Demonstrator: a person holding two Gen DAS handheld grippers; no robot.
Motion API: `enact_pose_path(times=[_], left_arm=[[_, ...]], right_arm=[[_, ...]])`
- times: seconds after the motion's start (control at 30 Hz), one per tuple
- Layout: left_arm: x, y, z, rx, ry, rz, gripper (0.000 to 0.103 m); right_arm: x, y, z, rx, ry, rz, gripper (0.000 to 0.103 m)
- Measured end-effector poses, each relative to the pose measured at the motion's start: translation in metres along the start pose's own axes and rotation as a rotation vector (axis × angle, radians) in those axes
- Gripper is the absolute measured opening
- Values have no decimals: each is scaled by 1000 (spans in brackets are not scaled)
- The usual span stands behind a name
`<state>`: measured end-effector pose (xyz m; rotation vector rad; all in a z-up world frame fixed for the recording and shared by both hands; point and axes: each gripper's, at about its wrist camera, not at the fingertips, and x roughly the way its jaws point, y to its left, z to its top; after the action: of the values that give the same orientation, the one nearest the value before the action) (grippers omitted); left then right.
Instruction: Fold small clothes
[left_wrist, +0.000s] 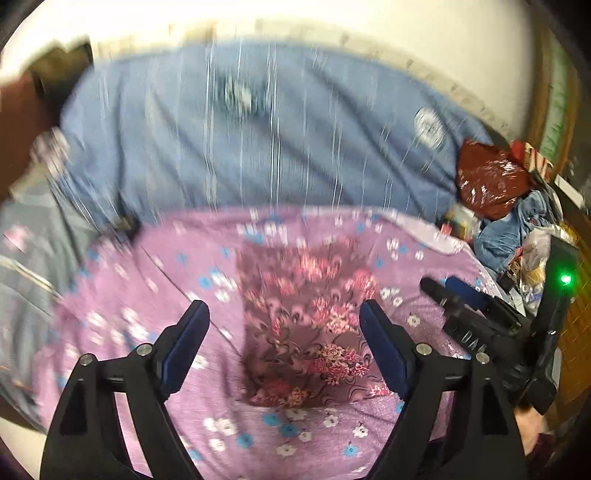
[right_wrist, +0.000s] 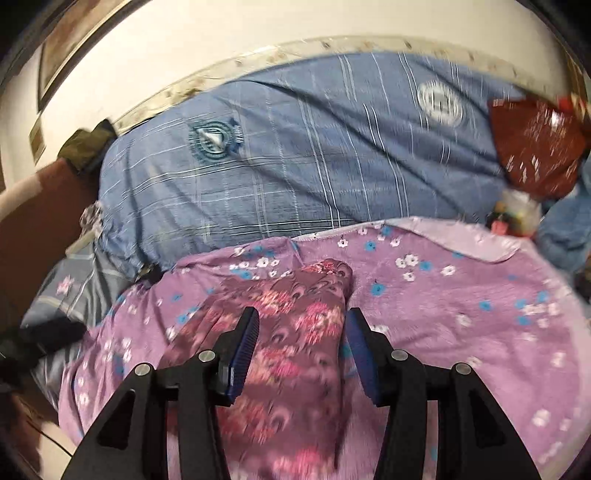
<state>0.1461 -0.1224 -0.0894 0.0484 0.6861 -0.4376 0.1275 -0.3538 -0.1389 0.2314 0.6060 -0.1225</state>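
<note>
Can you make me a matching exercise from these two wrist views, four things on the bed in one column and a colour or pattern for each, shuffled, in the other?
Things:
1. folded garment
2. blanket
3. bedsheet
4. shiny bag

Descriptions:
A. blue with pale stripes and round emblems
B. dark red, by the far right edge of the bed
C. maroon with pink flowers
D. lilac with small white and blue flowers

Pairs: 1-C, 2-D, 3-A, 4-B. The folded garment lies on the blanket; the bedsheet lies beyond both.
</note>
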Motion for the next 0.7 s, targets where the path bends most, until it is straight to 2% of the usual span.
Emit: enact_pose_path(times=[0.07,0.27,0.4,0.5,0.63,0.7], left_arm=[[-36,-5,-6,26,-67,21,84],[-103,0,-15,34,-169,62,88],[-133,2,-19,17,-232,90,92],[-153,0,-24,27,-272,107,102],[-173,-3,-28,31,-328,120,103],[-179,-5,-29,33,-329,118,103]], right_arm=[[-23,15,0,-44,0,-37,51],[-105,42,1,-93,-96,-88,60],[-146,56,5,-121,-165,-115,63],[-174,63,5,-137,-214,-143,66],[-194,67,4,-143,-244,-160,66],[-202,67,3,-144,-254,-170,66]])
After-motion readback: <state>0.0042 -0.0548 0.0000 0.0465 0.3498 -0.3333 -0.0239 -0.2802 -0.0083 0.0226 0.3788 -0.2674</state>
